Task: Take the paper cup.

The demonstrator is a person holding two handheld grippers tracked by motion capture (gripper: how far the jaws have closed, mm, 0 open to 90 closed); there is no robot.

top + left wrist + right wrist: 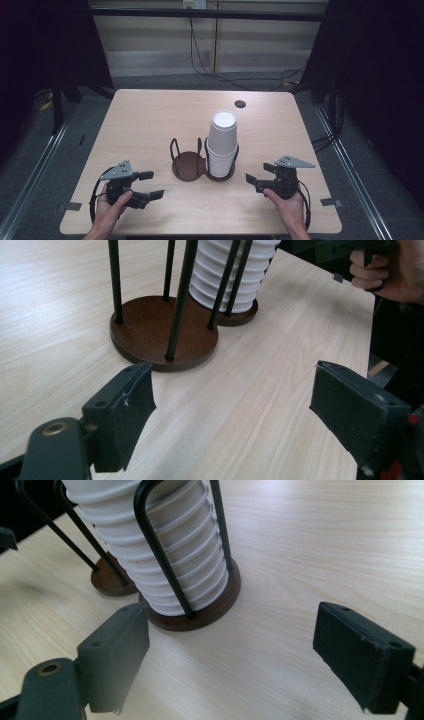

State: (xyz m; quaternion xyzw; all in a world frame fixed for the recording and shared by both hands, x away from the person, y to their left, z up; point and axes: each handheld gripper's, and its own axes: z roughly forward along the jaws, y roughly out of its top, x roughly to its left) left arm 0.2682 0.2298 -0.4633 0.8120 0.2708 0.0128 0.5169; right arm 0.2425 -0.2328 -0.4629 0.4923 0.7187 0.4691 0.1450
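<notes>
White cup stack top cut off, both tools gaping.

Open tongs before empty holder base

Table, centre: two-bay holder. Cup stack in right bay; left bay empty. Left gripper near front edge, left of holder; right gripper right of it, both apart.

The bench is pale, smooth wood-grain laminate. The cup holder has matt brown wooden bases and thin black metal rods. The stacked cups look like matt white paper.
</notes>
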